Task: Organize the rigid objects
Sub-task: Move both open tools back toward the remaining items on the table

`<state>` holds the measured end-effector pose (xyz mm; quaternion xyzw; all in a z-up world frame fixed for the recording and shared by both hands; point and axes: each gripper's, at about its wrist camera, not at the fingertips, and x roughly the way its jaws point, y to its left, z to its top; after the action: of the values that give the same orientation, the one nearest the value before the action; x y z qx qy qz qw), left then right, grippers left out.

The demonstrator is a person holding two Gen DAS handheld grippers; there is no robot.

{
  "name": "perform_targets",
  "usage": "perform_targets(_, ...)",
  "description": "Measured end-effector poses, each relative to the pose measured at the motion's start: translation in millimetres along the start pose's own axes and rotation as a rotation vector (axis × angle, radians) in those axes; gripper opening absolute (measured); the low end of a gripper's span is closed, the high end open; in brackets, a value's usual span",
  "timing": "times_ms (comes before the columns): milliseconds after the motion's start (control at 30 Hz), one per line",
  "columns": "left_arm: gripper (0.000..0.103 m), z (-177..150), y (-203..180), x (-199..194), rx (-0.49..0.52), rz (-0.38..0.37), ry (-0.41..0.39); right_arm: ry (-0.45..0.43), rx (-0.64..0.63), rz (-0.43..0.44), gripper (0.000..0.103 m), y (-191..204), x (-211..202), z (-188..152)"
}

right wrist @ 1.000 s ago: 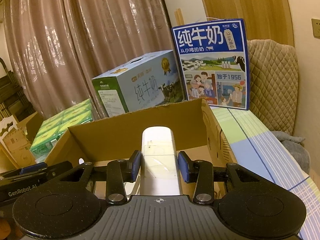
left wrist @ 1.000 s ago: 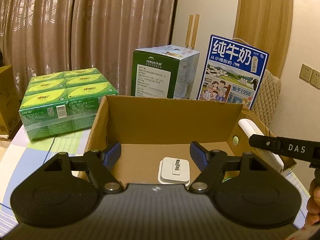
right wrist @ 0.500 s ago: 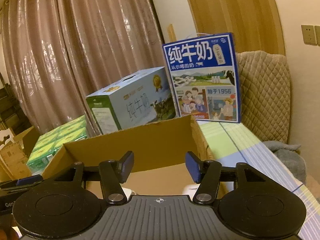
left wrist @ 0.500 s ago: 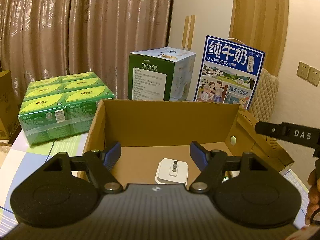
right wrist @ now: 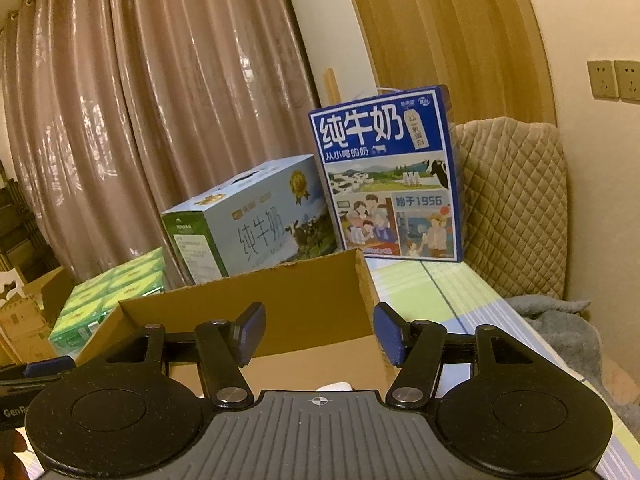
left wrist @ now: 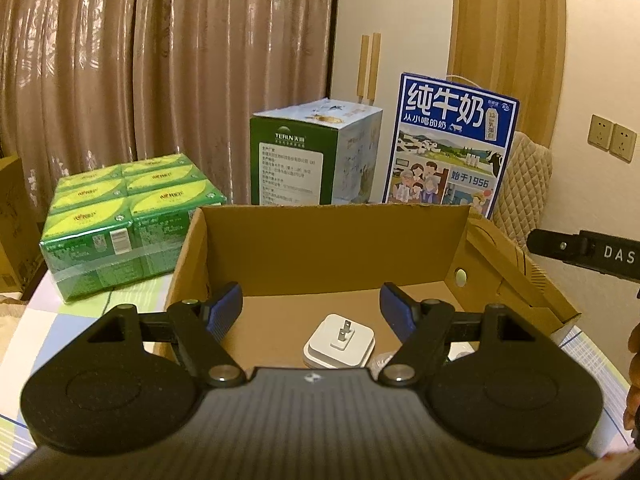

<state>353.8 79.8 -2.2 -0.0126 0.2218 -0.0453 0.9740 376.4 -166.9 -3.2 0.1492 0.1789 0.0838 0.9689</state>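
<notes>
Cardboard box (left wrist: 336, 248) already holds a white plug (left wrist: 340, 342) at six o'clock on its floor, while left gripper (left wrist: 316, 306) and right gripper (right wrist: 319, 334) hover open and empty, suggesting sorting is partly done.

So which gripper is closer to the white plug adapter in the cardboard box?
Left. The left gripper hovers open directly over the plug adapter in the cardboard box. The right gripper is open at the box's right side, farther away.

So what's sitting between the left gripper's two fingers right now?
In the left wrist view, a white plug adapter lies prongs-up on the cardboard box floor, between the open left gripper fingers but untouched.
</notes>
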Motion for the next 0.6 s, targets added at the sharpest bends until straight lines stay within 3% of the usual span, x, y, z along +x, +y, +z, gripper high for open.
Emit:
perform_targets(300, 0.072, -14.8, -5.5, -45.3, 0.022, 0.031, -0.036, -0.061, -0.069, 0.009, 0.058, 4.3, -44.5, -9.6)
perform_targets(467, 0.072, -41.9, -10.9, -85.4, 0.054, 0.066, -0.039, -0.043, -0.086, 0.023, 0.061, 0.1, -75.3, -22.2)
perform_targets(600, 0.072, -60.2, -13.6, -113.0, 0.019, 0.062, -0.028, -0.019, -0.109, 0.037, 0.065, -2.8, -101.0, -34.5)
